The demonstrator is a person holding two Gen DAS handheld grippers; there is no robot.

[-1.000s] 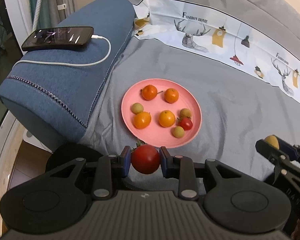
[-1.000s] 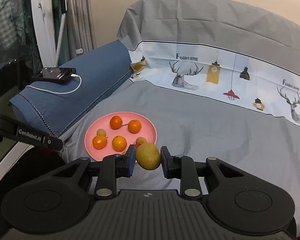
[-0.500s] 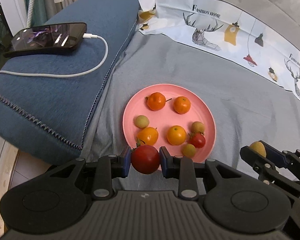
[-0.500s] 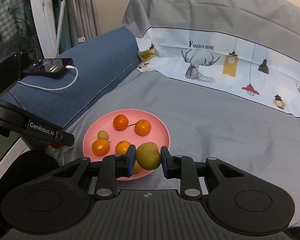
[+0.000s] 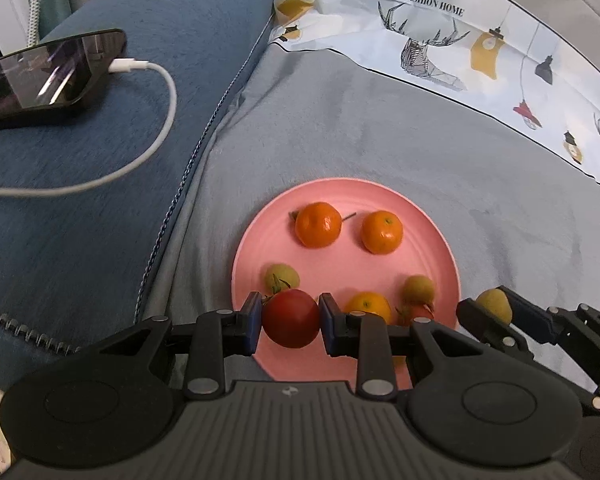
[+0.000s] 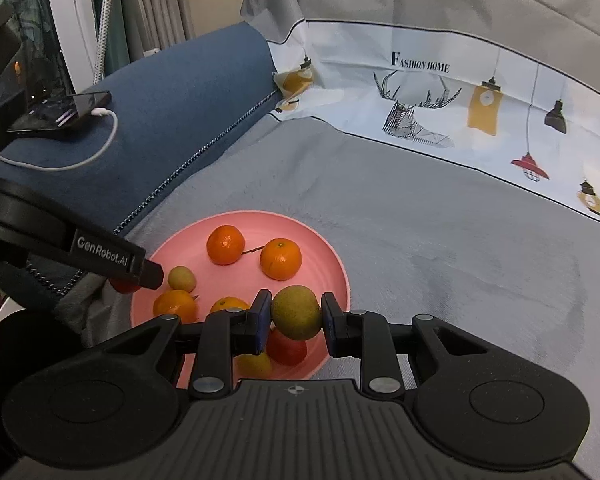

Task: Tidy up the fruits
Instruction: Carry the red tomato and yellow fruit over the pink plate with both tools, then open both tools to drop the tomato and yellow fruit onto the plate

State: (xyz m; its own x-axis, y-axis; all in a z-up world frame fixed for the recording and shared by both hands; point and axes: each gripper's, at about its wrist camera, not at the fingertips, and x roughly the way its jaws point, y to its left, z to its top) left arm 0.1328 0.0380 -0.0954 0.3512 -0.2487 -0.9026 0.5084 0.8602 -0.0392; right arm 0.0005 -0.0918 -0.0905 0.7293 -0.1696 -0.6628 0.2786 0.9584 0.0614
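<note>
A pink plate [image 5: 432,240] [image 6: 324,256] lies on the grey bedspread with several small oranges, yellow-green fruits and a red one on it. My left gripper [image 5: 290,318] is shut on a red tomato [image 5: 291,320], held over the plate's near left rim. My right gripper [image 6: 296,314] is shut on a yellow-green fruit [image 6: 297,312], held above the plate's near right part. In the left wrist view that same fruit [image 5: 494,304] shows at the plate's right edge. The left gripper's finger [image 6: 112,258] crosses the right wrist view at the left.
A blue folded blanket [image 5: 100,200] [image 6: 188,120] borders the plate on the left. On it lies a black phone [image 5: 48,76] [image 6: 60,114] with a white charging cable [image 5: 156,136]. A printed white sheet band [image 5: 480,48] runs behind. Grey bedspread [image 6: 440,240] stretches to the right.
Both grippers moved forward and down toward the plate, each still holding its fruit. The plate looks larger and sits right under both sets of fingers now.
</note>
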